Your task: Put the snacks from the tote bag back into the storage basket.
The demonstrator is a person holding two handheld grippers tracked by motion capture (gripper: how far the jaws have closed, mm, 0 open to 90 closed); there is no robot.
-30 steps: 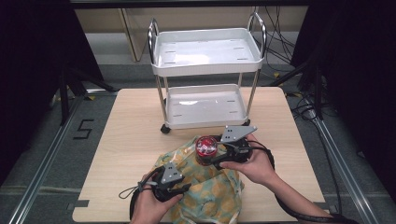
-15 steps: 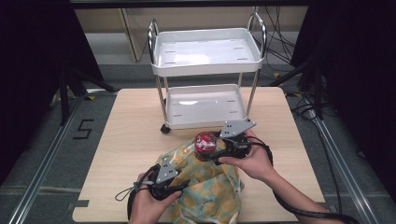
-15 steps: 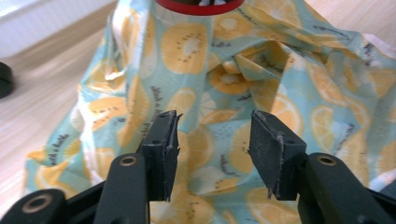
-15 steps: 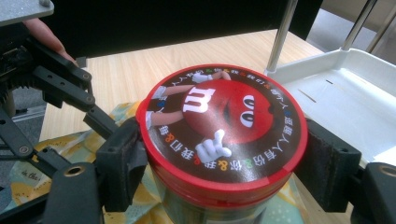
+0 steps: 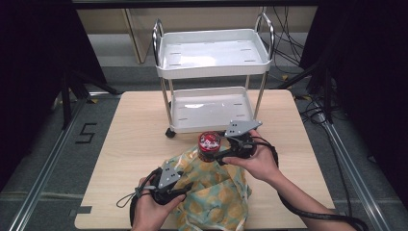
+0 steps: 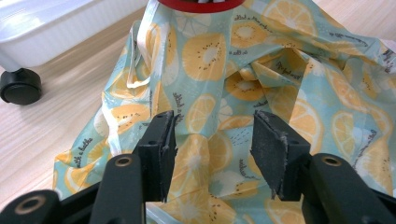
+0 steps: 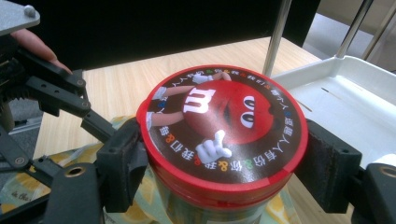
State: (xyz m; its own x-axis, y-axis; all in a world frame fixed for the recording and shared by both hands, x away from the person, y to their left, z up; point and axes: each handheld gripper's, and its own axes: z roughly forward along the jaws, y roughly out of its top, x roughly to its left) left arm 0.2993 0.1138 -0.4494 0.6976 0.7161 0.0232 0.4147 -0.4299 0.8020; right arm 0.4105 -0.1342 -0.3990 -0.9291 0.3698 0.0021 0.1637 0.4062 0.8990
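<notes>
A bag (image 5: 219, 197) printed with lemon slices lies crumpled near the table's front edge. A jar with a red cartoon lid (image 7: 219, 107) stands upright at the bag's far end (image 5: 209, 142). My right gripper (image 7: 226, 154) is shut on it, one pad on each side of the lid's rim, reaching in from the right (image 5: 214, 155). My left gripper (image 6: 212, 126) sits at the bag's near left side (image 5: 185, 192). Its jaws have just been opening and now stand apart over the bag's fabric (image 6: 261, 70), which no pad pinches.
A white two-tier cart (image 5: 211, 72) stands on the back of the wooden table (image 5: 134, 134). Its lower tray (image 7: 355, 93) is just behind the jar. One black caster (image 6: 18, 86) is left of the bag. Cables trail off the table at the right.
The left hand and its gripper have edged slightly left along the bag. The right gripper keeps the jar in nearly the same place.
</notes>
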